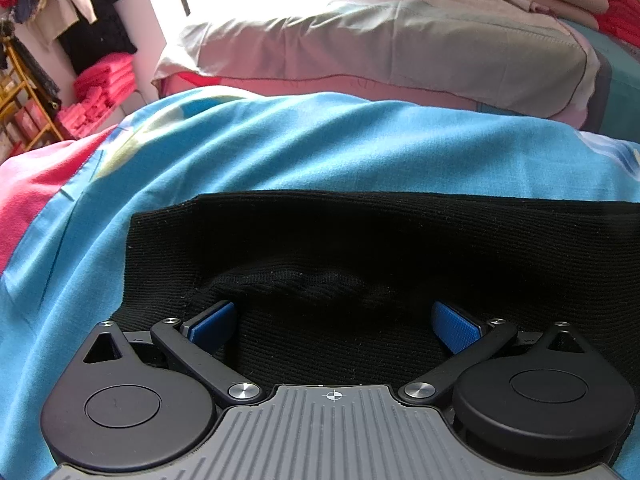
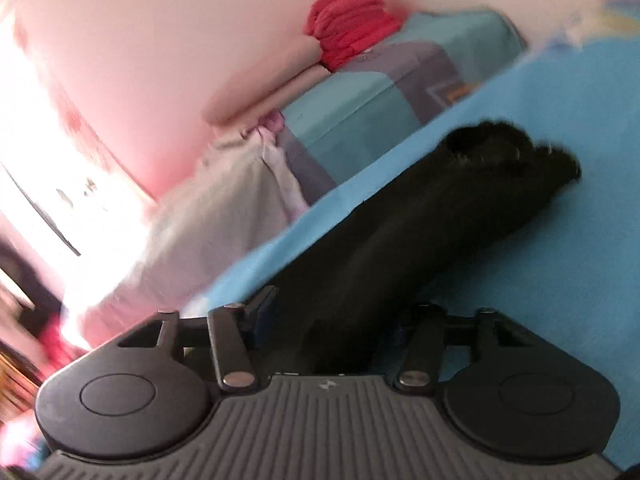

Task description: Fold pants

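On the blue bedsheet [image 1: 280, 152]: black pants [image 1: 360, 248] lie flat, waist end toward me. My left gripper [image 1: 334, 322] is spread wide, blue pads [image 1: 212, 322] resting on the fabric either side of a raised wrinkle, nothing pinched. My right gripper [image 2: 332, 316] has a bunch of pants [image 2: 400, 232] running between its fingers; view is blurred, so I can't tell if it's clamped. Gray pillow [image 1: 400, 40] and red blanket [image 2: 348, 24] sit behind.

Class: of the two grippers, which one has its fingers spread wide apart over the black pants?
The left gripper: its blue pads sit far apart over the black pants. The right gripper's fingers stand closer together.
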Demonstrator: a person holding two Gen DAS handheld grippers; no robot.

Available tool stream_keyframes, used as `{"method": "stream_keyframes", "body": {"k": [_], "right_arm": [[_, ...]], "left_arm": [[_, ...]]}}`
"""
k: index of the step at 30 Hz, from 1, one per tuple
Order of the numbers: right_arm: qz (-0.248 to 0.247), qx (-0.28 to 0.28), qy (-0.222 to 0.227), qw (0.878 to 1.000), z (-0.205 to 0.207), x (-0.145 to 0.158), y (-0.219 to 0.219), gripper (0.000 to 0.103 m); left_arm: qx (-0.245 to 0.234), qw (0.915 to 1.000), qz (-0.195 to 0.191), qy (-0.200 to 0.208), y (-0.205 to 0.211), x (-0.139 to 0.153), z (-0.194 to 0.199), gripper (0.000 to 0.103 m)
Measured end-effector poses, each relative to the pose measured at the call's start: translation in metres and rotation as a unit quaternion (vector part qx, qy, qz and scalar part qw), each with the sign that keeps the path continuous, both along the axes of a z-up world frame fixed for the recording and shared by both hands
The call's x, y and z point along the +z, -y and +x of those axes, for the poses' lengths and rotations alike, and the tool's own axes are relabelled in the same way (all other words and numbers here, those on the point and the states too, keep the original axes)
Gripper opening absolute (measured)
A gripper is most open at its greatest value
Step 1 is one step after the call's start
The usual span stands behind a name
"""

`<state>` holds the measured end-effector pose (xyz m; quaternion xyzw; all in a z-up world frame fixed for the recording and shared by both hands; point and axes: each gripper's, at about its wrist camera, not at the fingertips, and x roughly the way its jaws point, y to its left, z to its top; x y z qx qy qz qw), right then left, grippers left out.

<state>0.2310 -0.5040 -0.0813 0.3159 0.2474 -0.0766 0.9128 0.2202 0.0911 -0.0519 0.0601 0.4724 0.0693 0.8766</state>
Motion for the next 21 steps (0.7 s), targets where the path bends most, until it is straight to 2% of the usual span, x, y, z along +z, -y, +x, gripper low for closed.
{"method": "stream_keyframes", "body": {"k": [1, 2, 3, 4, 5, 6, 8, 10, 11, 13, 14, 15, 16, 17, 18, 19, 21], "right_arm": [[-0.01, -0.015, -0.018, 1.0, 0.002, 0.002, 0.002, 0.024], [-0.01, -0.019, -0.026, 0.999, 0.005, 0.006, 0.002, 0.023], [-0.052, -0.025, -0.039, 0.998, 0.009, 0.016, -0.01, 0.023], [-0.116, -0.023, -0.043, 0.992, 0.009, 0.028, -0.028, 0.023], [-0.182, -0.016, -0.037, 0.983, 0.005, 0.039, -0.05, 0.022], [-0.255, -0.007, -0.018, 0.967, 0.003, 0.052, -0.079, 0.022], [-0.349, 0.016, 0.029, 0.937, -0.009, 0.07, -0.131, 0.023], [-0.451, 0.069, 0.079, 0.886, -0.025, 0.072, -0.194, 0.023], [-0.499, 0.101, 0.098, 0.855, -0.033, 0.062, -0.225, 0.024], [-0.586, 0.196, 0.127, 0.776, -0.054, 0.025, -0.283, 0.029], [-0.622, 0.239, 0.124, 0.736, -0.059, 0.003, -0.303, 0.029], [-0.66, 0.289, 0.105, 0.685, -0.064, -0.024, -0.321, 0.029], [-0.679, 0.321, 0.082, 0.655, -0.065, -0.043, -0.329, 0.024], [-0.69, 0.329, 0.07, 0.641, -0.066, -0.056, -0.332, 0.024], [-0.694, 0.315, 0.078, 0.642, -0.068, -0.058, -0.332, 0.025], [-0.687, 0.314, 0.074, 0.651, -0.068, -0.053, -0.33, 0.024], [-0.657, 0.315, 0.068, 0.681, -0.067, -0.038, -0.325, 0.025]], "left_arm": [[0.002, 1.0, 0.0, -0.008, 0.0, 0.002, 0.002, 0.103], [0.004, 0.9999, 0.001, -0.015, 0.001, 0.004, 0.004, 0.103], [0.006, 0.9998, 0.001, -0.02, 0.001, 0.008, 0.005, 0.103], [0.01, 0.9997, 0.003, -0.021, 0.001, 0.013, 0.005, 0.103], [0.014, 0.9997, 0.004, -0.019, -0.001, 0.019, 0.005, 0.103], [0.018, 0.9997, 0.002, -0.014, -0.003, 0.025, 0.002, 0.103], [0.023, 0.9997, -0.009, 0.005, -0.01, 0.038, -0.005, 0.103], [0.028, 0.9994, -0.012, 0.019, -0.015, 0.048, -0.012, 0.103], [0.031, 0.9991, -0.011, 0.025, -0.017, 0.052, -0.015, 0.103], [0.033, 0.9988, -0.01, 0.033, -0.019, 0.056, -0.019, 0.103], [0.033, 0.9988, -0.01, 0.036, -0.019, 0.057, -0.02, 0.103], [0.033, 0.9988, -0.009, 0.036, -0.018, 0.058, -0.021, 0.103], [0.032, 0.9988, -0.01, 0.036, -0.017, 0.059, -0.022, 0.103], [0.031, 0.9988, -0.011, 0.036, -0.016, 0.06, -0.022, 0.103], [0.029, 0.9988, -0.012, 0.037, -0.015, 0.062, -0.023, 0.103], [0.027, 0.9988, -0.015, 0.039, -0.013, 0.064, -0.025, 0.103], [0.019, 0.9983, -0.027, 0.048, -0.004, 0.067, -0.029, 0.103]]}}
